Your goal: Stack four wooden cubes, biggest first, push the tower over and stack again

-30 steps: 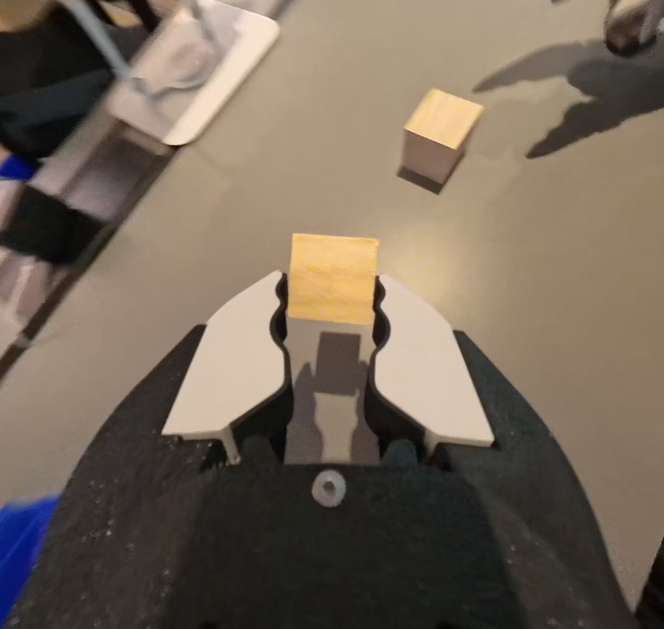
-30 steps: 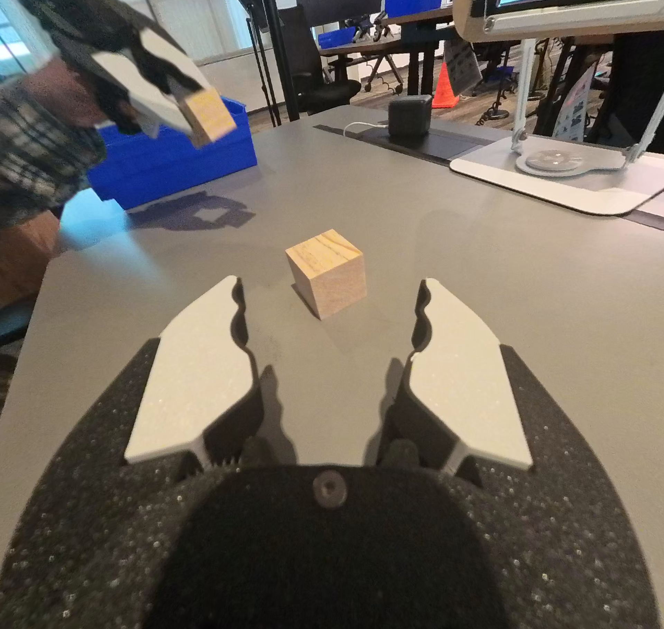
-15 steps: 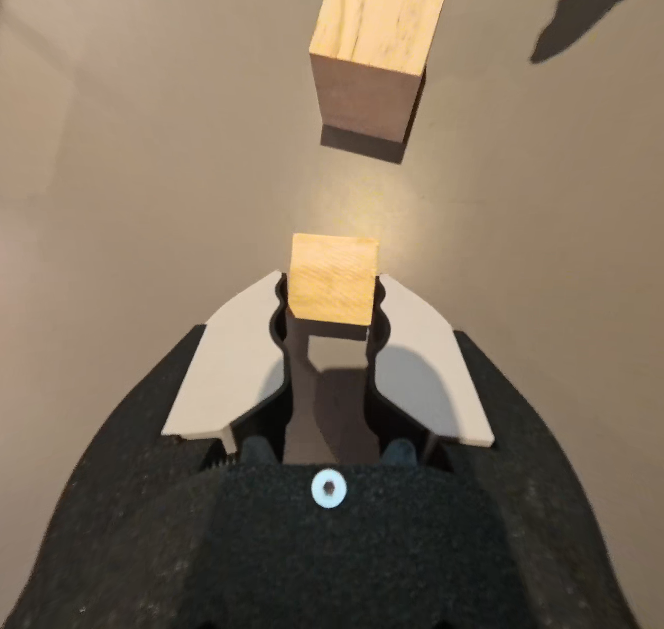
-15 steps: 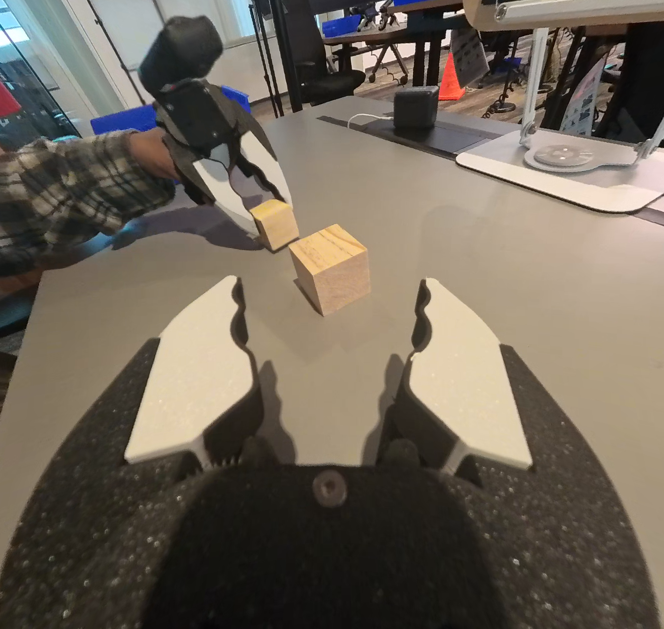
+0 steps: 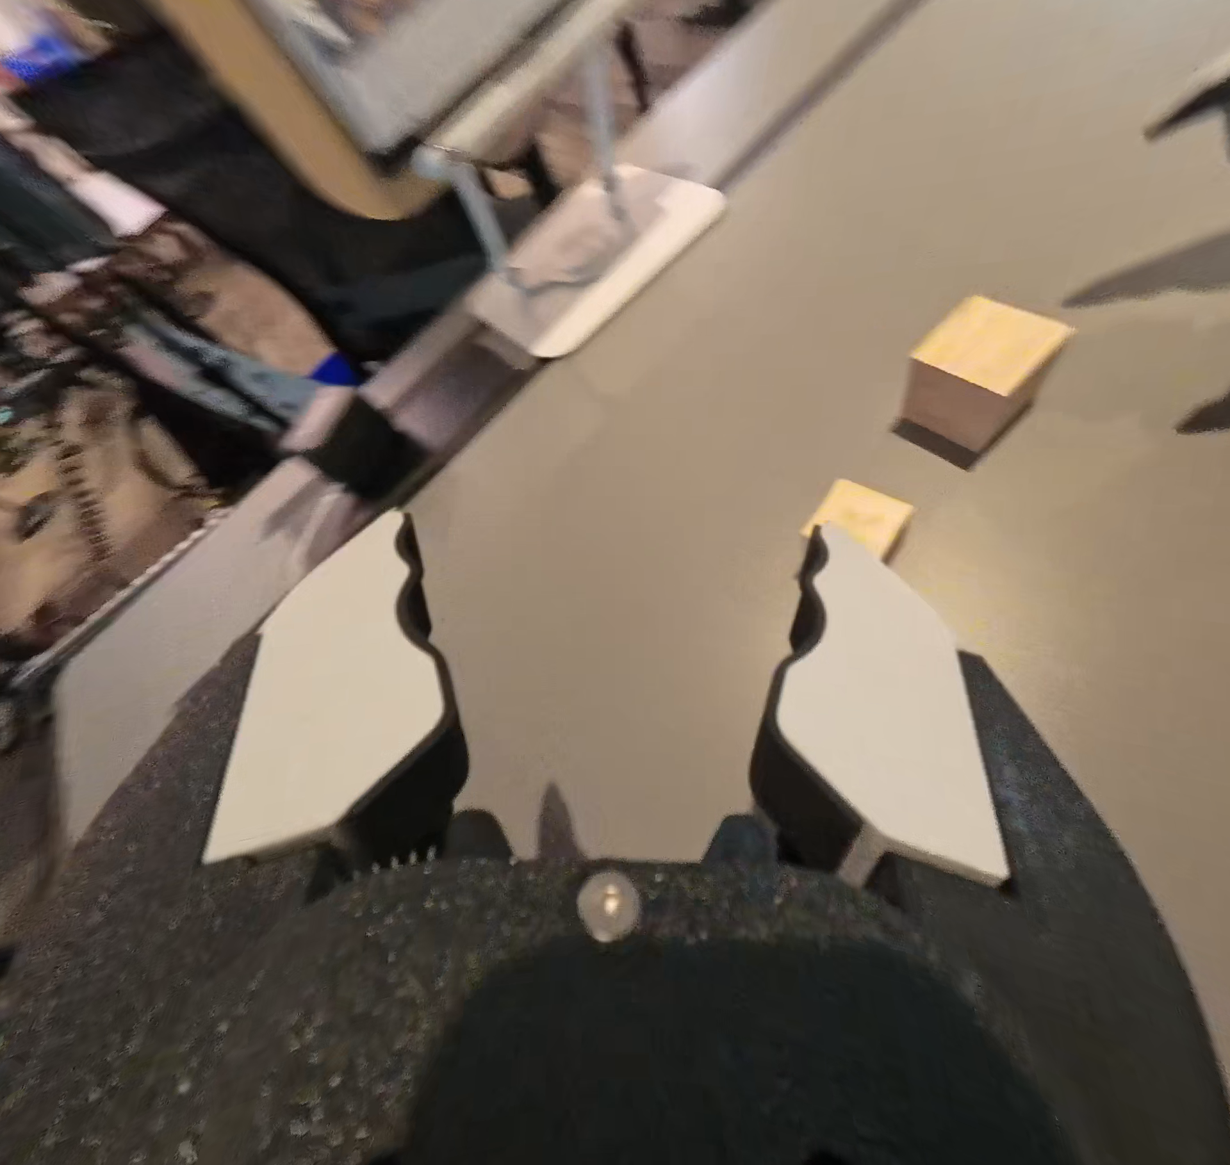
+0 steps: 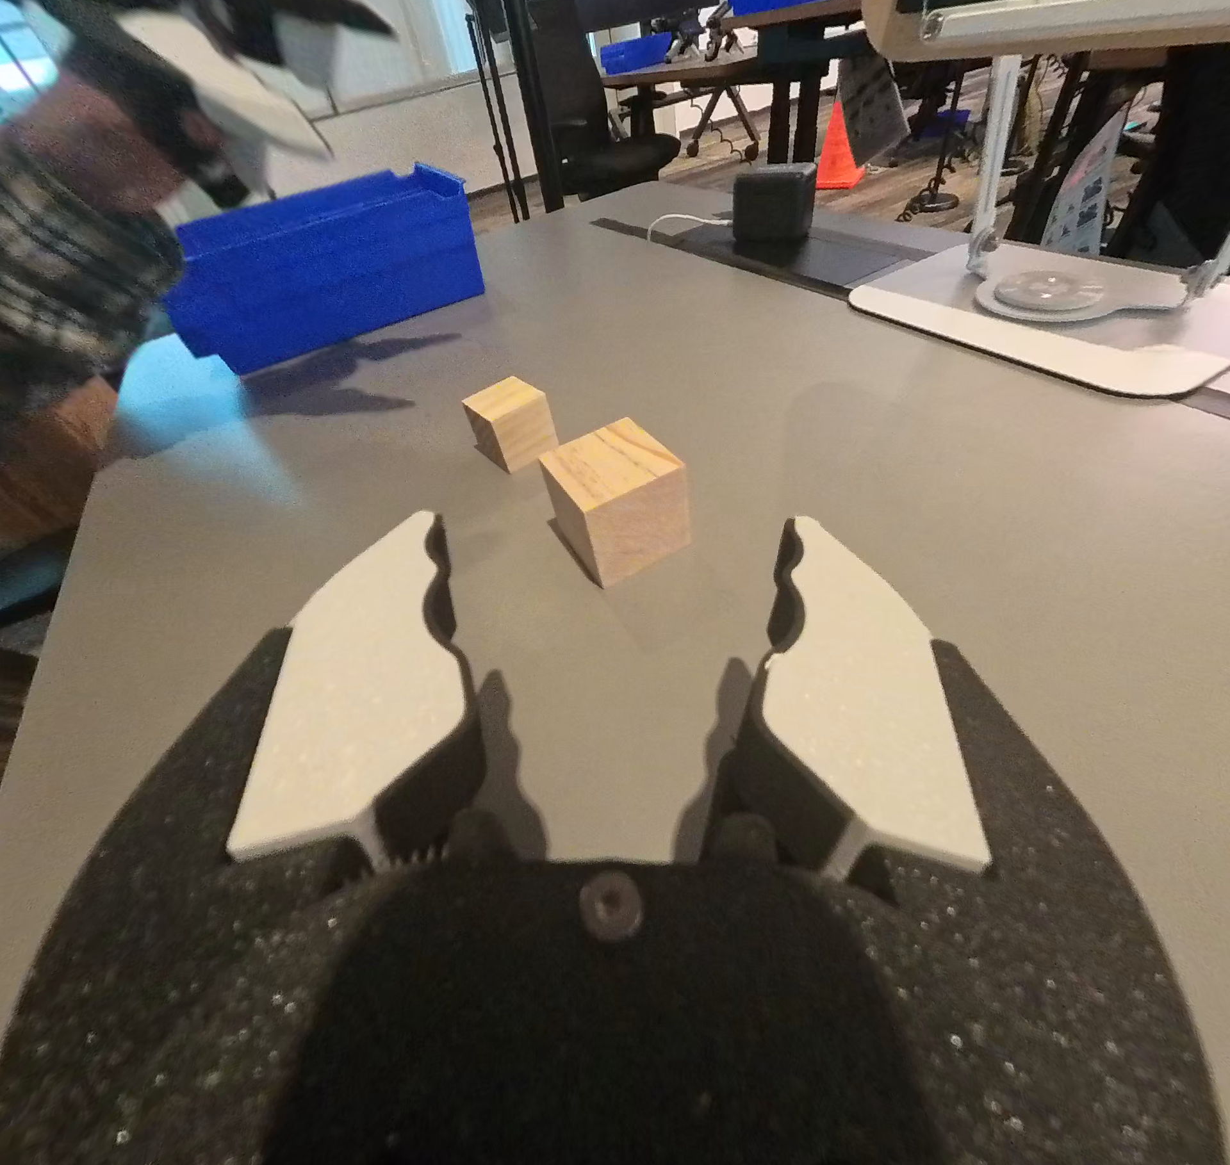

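Left wrist view, blurred by motion: left hand-held gripper with its pale, wavy-edged fingers spread wide, nothing between them. Body behind them is black and grainy. Bare grey table shows through the gap. Small wooden cube sits on the table just past the tip of the finger on the picture's right side, partly hidden by it. Large wooden cube lies farther off, near the small one but apart. White rounded base plate with thin metal legs at the table's far edge.

Right wrist view, sharp: right hand-held gripper also spread wide and empty, low over the table. Large wooden cube stands just ahead between the finger lines, grain streaks on top, edges crisp. Small wooden cube just beyond it, a narrow gap between, both turned corner-on. Only this view shows the blue plastic bin, a black boxy device on a dark mat, an orange cone on the floor beyond, and the left hand-held gripper raised high at upper left, blurred, held by a person in a plaid sleeve.
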Demonstrator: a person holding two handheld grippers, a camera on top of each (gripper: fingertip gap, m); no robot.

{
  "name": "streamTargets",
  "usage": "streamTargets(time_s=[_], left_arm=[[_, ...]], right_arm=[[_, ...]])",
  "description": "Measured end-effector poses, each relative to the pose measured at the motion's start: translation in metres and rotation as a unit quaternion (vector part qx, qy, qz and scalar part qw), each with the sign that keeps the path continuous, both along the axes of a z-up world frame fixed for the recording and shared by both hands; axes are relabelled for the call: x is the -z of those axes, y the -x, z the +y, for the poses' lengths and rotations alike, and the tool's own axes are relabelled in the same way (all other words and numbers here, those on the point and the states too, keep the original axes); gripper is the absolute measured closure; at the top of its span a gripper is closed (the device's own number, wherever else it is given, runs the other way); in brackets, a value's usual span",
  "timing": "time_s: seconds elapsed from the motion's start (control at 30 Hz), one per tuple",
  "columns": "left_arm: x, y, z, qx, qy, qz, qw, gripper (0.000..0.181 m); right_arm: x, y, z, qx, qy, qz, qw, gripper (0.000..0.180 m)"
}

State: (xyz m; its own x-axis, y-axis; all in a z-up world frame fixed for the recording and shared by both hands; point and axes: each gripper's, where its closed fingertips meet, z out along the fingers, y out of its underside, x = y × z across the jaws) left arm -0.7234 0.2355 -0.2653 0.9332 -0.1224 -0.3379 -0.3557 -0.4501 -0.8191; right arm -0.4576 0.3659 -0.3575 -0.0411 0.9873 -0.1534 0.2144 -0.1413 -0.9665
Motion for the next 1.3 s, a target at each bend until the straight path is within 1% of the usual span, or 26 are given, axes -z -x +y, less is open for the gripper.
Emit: streamTargets(time_s=[0.03, 0.1, 0.13, 0.2, 0.23, 0.3, 0.37, 0.43, 0.57, 0.67, 0.73, 0.83, 1.2, 1.27, 1.3], left_arm=[[-0.019, 0.018, -0.019, -0.035, -0.019, 0.001, 0.999, 0.077], [-0.046, 0.058, -0.062, -0.111, -0.040, 0.001, 0.993, 0.085], [-0.053, 0.080, -0.086, -0.151, -0.041, 0.002, 0.988, 0.089], [-0.054, 0.126, -0.134, -0.236, -0.032, -0.007, 0.971, 0.091], [-0.047, 0.144, -0.156, -0.267, -0.022, -0.027, 0.963, 0.092], [-0.021, 0.174, -0.192, -0.315, 0.000, -0.075, 0.946, 0.095], [0.013, 0.198, -0.220, -0.358, 0.031, -0.104, 0.928, 0.098], [0.045, 0.216, -0.240, -0.388, 0.054, -0.132, 0.911, 0.098], [0.087, 0.236, -0.257, -0.423, 0.073, -0.166, 0.888, 0.106], [0.107, 0.243, -0.264, -0.443, 0.105, -0.157, 0.876, 0.108], [0.116, 0.245, -0.265, -0.448, 0.124, -0.148, 0.873, 0.114], [0.128, 0.247, -0.266, -0.449, 0.148, -0.139, 0.870, 0.116], [0.164, 0.248, -0.270, -0.450, 0.233, -0.166, 0.846, 0.117], [0.170, 0.248, -0.271, -0.447, 0.250, -0.171, 0.841, 0.124], [0.172, 0.247, -0.271, -0.444, 0.258, -0.176, 0.840, 0.132]], right_arm=[[0.001, 0.000, -0.001, -0.001, 0.000, -0.001, 1.000, 0.087], [0.001, 0.001, -0.002, -0.003, -0.001, -0.003, 1.000, 0.087], [0.002, 0.001, -0.002, -0.003, -0.002, -0.004, 1.000, 0.087], [0.002, 0.002, -0.002, -0.003, -0.001, -0.004, 1.000, 0.087], [0.002, 0.002, -0.002, -0.003, -0.001, -0.004, 1.000, 0.087], [0.003, 0.002, -0.002, -0.003, -0.001, -0.005, 1.000, 0.087], [0.003, 0.002, -0.003, -0.003, 0.000, -0.005, 1.000, 0.087], [0.003, 0.003, -0.003, -0.004, 0.000, -0.006, 1.000, 0.087], [0.003, 0.001, -0.001, 0.000, 0.003, -0.005, 1.000, 0.087], [0.002, 0.000, 0.001, 0.002, 0.006, -0.002, 1.000, 0.087], [0.003, 0.000, 0.000, 0.001, 0.005, -0.003, 1.000, 0.087], [0.004, 0.001, -0.001, -0.001, 0.004, -0.006, 1.000, 0.087], [0.004, 0.001, 0.000, 0.000, 0.005, -0.005, 1.000, 0.087], [0.004, 0.001, 0.000, 0.000, 0.005, -0.005, 1.000, 0.087], [0.004, 0.000, 0.000, 0.001, 0.005, -0.005, 1.000, 0.087]])
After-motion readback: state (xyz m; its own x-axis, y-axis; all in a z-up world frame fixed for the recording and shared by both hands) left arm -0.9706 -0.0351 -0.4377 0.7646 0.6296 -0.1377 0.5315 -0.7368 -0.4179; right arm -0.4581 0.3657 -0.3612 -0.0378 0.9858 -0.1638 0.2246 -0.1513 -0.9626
